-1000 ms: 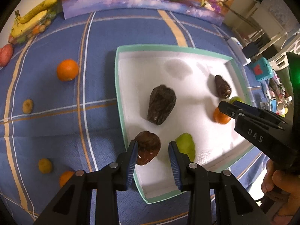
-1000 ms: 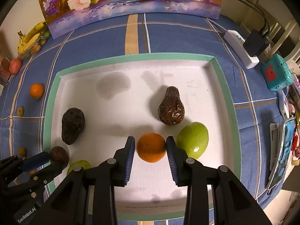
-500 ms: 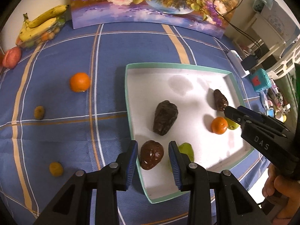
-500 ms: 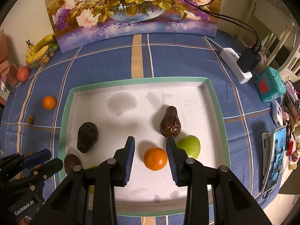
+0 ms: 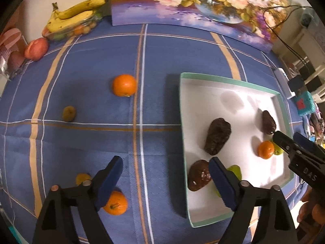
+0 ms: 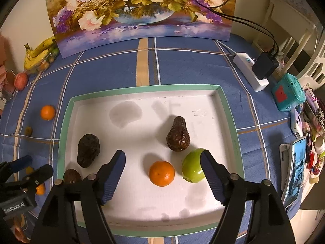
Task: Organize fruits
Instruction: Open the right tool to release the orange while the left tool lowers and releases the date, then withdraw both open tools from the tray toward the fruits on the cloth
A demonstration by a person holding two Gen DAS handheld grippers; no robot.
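A white tray with a green rim (image 6: 229, 109) (image 5: 182, 105) lies on the blue tablecloth. In it are a dark avocado (image 6: 88, 150) (image 5: 217, 136), a brown avocado (image 6: 178, 137) (image 5: 268, 122), a brown fruit (image 5: 199, 175) (image 6: 71, 175), an orange (image 6: 161, 173) (image 5: 266, 149), a green apple (image 6: 193, 167) and a green fruit (image 5: 235, 170). My right gripper (image 6: 162, 173) is open and empty above the orange. My left gripper (image 5: 165, 180) is open and empty over the tray's left edge. Loose oranges (image 5: 124, 85) (image 5: 115, 203) lie on the cloth.
Small brownish and yellow fruits (image 5: 69, 113) (image 5: 82, 178) lie left of the tray. Bananas (image 5: 75, 19) and a red apple (image 5: 36, 48) sit at the back left by a flower painting (image 6: 140, 10). A power strip (image 6: 251, 74), teal box (image 6: 288, 92) and phone (image 6: 294, 166) are right.
Both grippers opened wide and drew back and up. The brown fruit and the orange stay in the tray. The left gripper swung left, showing more of the cloth.
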